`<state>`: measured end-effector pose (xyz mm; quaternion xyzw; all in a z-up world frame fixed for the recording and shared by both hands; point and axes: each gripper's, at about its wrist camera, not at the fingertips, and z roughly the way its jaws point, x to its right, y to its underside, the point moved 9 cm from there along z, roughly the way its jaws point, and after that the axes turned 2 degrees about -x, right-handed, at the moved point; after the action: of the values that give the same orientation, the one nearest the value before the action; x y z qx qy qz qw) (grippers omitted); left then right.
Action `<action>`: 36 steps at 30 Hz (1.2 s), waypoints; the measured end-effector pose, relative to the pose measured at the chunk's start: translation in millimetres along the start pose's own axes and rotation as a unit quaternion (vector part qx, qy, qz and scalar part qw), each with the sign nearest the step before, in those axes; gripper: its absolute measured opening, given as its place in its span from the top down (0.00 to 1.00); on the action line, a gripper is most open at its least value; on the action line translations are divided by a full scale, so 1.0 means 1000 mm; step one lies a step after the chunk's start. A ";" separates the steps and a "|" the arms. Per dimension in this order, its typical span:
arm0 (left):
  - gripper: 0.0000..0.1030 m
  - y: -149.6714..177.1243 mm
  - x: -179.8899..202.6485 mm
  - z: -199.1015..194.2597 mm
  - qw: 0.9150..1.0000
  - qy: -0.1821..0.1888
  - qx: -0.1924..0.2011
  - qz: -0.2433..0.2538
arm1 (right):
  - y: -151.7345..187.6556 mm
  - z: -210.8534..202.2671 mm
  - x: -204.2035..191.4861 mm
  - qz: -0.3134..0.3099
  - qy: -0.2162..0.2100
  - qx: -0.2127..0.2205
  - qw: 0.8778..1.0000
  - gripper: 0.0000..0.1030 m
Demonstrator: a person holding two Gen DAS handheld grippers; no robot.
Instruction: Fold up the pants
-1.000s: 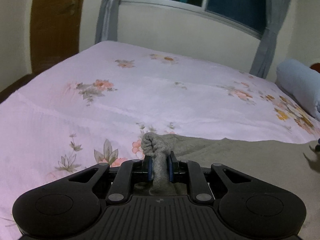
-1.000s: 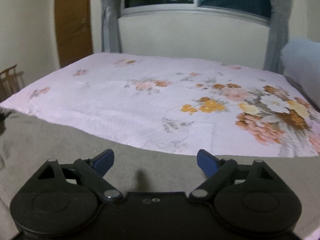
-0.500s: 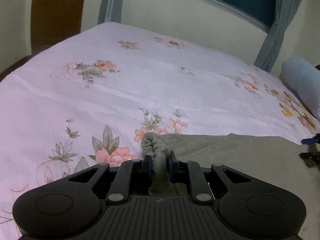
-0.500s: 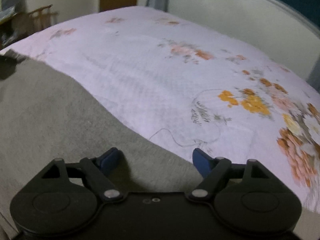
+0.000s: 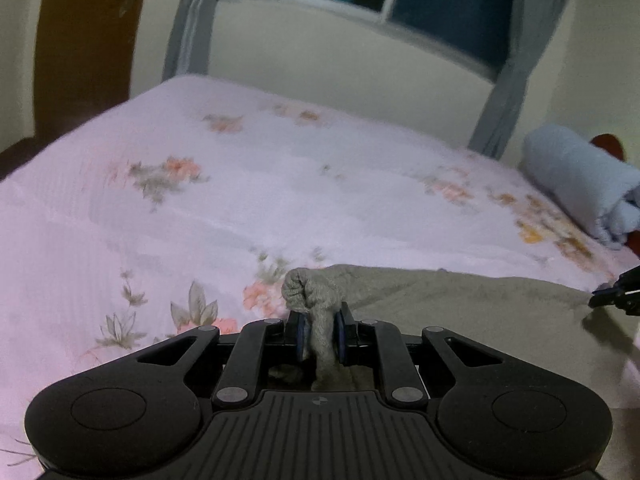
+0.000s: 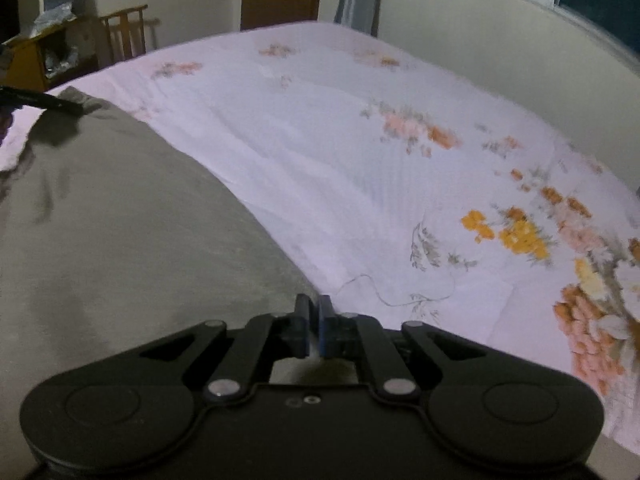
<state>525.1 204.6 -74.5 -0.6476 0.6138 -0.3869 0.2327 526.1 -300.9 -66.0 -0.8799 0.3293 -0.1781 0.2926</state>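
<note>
The grey pants point(image 5: 460, 308) lie spread on the floral bed sheet point(image 5: 240, 200). My left gripper point(image 5: 319, 334) is shut on a bunched corner of the pants, which sticks up between the blue pads. In the right wrist view the pants point(image 6: 120, 220) fill the left half, and my right gripper point(image 6: 313, 326) is shut at their right edge; whether cloth is pinched between the pads I cannot tell. The right gripper's tip shows in the left wrist view point(image 5: 616, 294) at the far right. The left gripper shows in the right wrist view point(image 6: 44, 102) at the far left.
A rolled light-blue blanket point(image 5: 580, 184) lies at the bed's right end. A window with grey curtains point(image 5: 508, 60) and a brown door point(image 5: 88, 32) are behind the bed. A wooden chair point(image 6: 128, 32) and a yellow box point(image 6: 40, 52) stand beyond the bed's far left.
My right gripper has closed from wide open to shut at the pants' right edge. My left gripper keeps its hold on the bunched corner and has tilted upward.
</note>
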 end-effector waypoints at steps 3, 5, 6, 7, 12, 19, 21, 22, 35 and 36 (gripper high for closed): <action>0.85 -0.006 0.005 -0.023 1.000 0.023 0.019 0.010 | 0.006 -0.033 -0.016 -0.011 0.006 0.008 1.000 1.00; 0.85 -0.008 0.008 -0.041 0.998 0.042 0.036 0.021 | 0.009 -0.057 -0.027 -0.015 0.013 0.016 1.000 1.00; 0.85 -0.008 0.009 -0.050 0.997 0.053 0.045 0.025 | 0.011 -0.072 -0.035 -0.018 0.017 0.021 0.999 1.00; 0.85 -0.008 0.010 -0.061 0.996 0.069 0.059 0.026 | 0.013 -0.085 -0.041 -0.017 0.020 0.027 0.999 1.00; 0.85 0.019 0.010 -0.110 0.989 0.119 0.082 0.028 | 0.038 -0.145 -0.088 -0.030 0.028 0.039 0.998 1.00; 0.23 0.098 -0.013 -0.157 0.999 -0.013 0.040 -0.022 | 0.117 -0.160 -0.176 -0.029 0.032 0.009 0.999 1.00; 0.14 0.117 -0.006 -0.169 0.999 -0.034 0.020 -0.035 | 0.137 -0.156 -0.185 -0.009 0.048 0.008 0.999 1.00; 0.14 0.126 -0.002 -0.176 0.998 -0.049 0.011 -0.036 | 0.143 -0.159 -0.186 0.009 0.056 0.014 0.998 1.00; 0.17 0.168 -0.005 -0.222 0.969 -0.017 0.007 -0.248 | 0.169 -0.231 -0.147 0.190 0.079 0.108 0.973 0.95; 0.24 0.167 0.000 -0.217 0.967 -0.005 -0.003 -0.253 | 0.176 -0.235 -0.151 0.198 0.080 0.112 0.971 0.95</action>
<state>251.7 219.3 -76.1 -0.7846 0.4297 -0.4282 0.1281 214.6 -398.5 -15.2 -0.7419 0.4972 -0.2226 0.3910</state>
